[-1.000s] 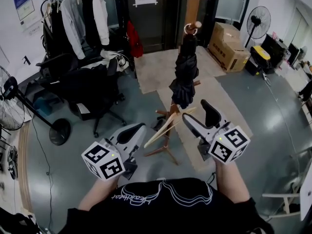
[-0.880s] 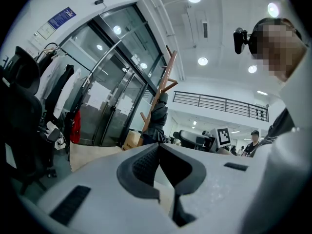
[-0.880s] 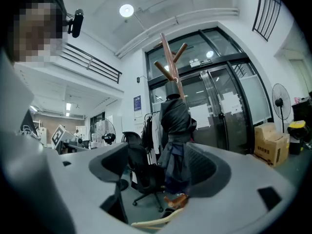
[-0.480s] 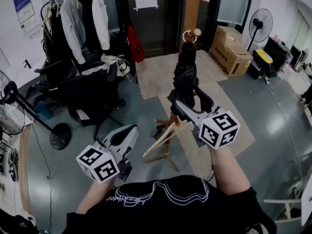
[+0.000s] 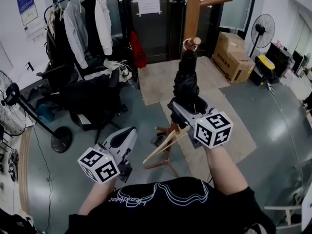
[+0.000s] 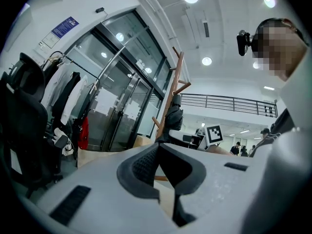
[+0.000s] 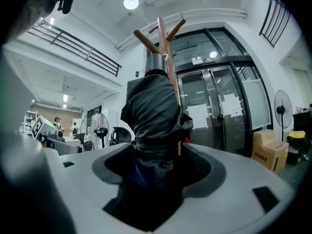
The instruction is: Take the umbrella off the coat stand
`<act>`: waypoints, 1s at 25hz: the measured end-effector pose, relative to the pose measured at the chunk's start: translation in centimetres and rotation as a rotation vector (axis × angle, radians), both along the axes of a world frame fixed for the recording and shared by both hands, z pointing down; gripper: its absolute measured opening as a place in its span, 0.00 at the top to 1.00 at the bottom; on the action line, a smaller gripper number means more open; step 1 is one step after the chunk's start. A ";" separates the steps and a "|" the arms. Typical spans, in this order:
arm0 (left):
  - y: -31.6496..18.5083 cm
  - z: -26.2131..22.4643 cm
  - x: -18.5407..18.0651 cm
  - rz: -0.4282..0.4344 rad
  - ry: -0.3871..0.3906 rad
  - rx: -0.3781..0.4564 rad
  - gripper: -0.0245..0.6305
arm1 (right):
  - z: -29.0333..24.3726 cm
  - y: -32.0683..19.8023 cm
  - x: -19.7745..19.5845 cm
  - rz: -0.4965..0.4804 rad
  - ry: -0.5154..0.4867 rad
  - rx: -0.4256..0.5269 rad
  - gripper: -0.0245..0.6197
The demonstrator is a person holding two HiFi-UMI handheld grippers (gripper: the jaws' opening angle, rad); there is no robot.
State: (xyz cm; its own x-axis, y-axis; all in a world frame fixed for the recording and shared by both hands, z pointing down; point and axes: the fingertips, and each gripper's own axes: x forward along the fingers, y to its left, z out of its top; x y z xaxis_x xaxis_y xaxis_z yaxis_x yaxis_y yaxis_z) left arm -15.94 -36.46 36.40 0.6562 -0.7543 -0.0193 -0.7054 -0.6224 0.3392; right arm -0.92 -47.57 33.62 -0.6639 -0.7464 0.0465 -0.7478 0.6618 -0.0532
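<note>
A folded black umbrella (image 5: 186, 77) hangs by its ring handle (image 5: 189, 43) from a peg of the wooden coat stand (image 5: 192, 9). My right gripper (image 5: 187, 104) is level at the umbrella's lower end, with one jaw on each side of the fabric. Its jaws are closing, and the umbrella (image 7: 153, 111) fills the gap between them in the right gripper view. I cannot see the pads pressing on it. My left gripper (image 5: 132, 132) is shut and empty, low and to the left of the stand. In the left gripper view the umbrella (image 6: 174, 116) is ahead, to the right.
A wooden hanger (image 5: 163, 140) leans at the stand's base. A black office chair (image 5: 92, 99) and a clothes rack (image 5: 78, 18) stand to the left, with a floor fan (image 5: 12, 96) beside them. Cardboard boxes (image 5: 233, 50) and another fan (image 5: 258, 26) are at the right.
My right gripper has moved forward from below the umbrella, and its jaws now straddle the umbrella's lower end. The left gripper has shifted a little to the left.
</note>
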 end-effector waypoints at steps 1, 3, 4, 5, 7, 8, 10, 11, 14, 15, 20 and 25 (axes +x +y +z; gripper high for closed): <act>-0.1 0.2 0.0 -0.002 0.003 -0.001 0.96 | 0.1 0.0 0.0 -0.003 -0.008 -0.004 0.50; -0.2 0.5 0.0 -0.009 0.010 -0.006 0.96 | 0.3 0.0 0.2 -0.002 -0.017 -0.015 0.51; -0.3 0.7 0.0 -0.013 0.012 -0.009 0.95 | 0.3 -0.1 0.3 0.000 -0.018 -0.017 0.52; -0.4 0.8 -0.1 -0.016 0.014 -0.011 0.95 | 0.3 -0.1 0.3 0.001 -0.018 -0.017 0.53; -0.5 0.9 -0.1 -0.021 0.015 -0.012 0.96 | 0.3 -0.1 0.3 -0.001 -0.021 -0.014 0.55; -0.6 1.0 -0.1 -0.023 0.016 -0.011 0.96 | 0.2 -0.1 0.3 -0.005 -0.024 -0.011 0.55; -0.7 1.0 -0.2 -0.028 0.019 -0.008 0.96 | 0.2 -0.1 0.3 -0.013 -0.029 -0.008 0.56; -0.8 1.0 -0.2 -0.031 0.021 -0.006 0.96 | 0.2 -0.1 0.2 -0.016 -0.031 -0.007 0.56; -0.8 1.0 -0.4 -0.040 0.026 -0.005 0.96 | 0.2 0.0 0.3 -0.025 -0.036 -0.008 0.56; -0.8 0.9 -0.4 -0.043 0.028 -0.004 0.95 | 0.1 0.0 0.4 -0.027 -0.038 -0.008 0.56; -0.8 0.6 -0.2 -0.042 0.038 0.000 0.95 | -0.1 0.3 0.6 -0.039 -0.043 -0.003 0.57; -1.0 0.5 -0.5 -0.020 0.039 -0.003 0.96 | -0.9 0.8 0.4 -0.032 -0.054 0.018 0.57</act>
